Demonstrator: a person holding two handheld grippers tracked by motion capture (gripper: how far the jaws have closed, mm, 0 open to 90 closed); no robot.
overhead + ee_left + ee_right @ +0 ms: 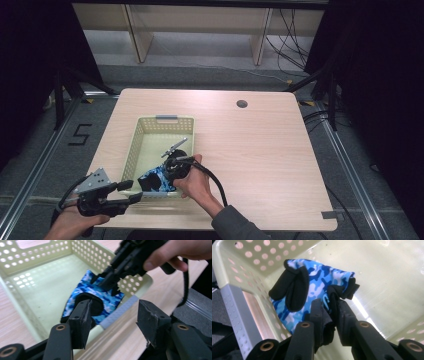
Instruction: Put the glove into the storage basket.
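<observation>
Camouflage cloth in blue, white and black, a fingerless glove [312,290] with black trim, lies in the near corner of a pale yellow perforated plastic basket [131,150] on the light wooden counter [260,150]. The right tool [331,308] reaches down into that corner, its two black jaws pressed together on a fold of the glove's black-edged fabric; most of the glove spreads beyond and to the left of the jaws in the right gripper view, leaning against the basket's holed wall. A grey textured handle strip [239,315] on the basket rim runs at the left of that tool. The right hand [197,182] holds the tool from the basket's near right corner, a black cable [212,177] trailing back over the counter. The left tool [112,320] hangs just outside the basket's near rim, its jaws spread wide apart with nothing between them; the glove and the right tool lie ahead of it, past the rim. The left hand [70,225] grips it at the counter's near left edge.
</observation>
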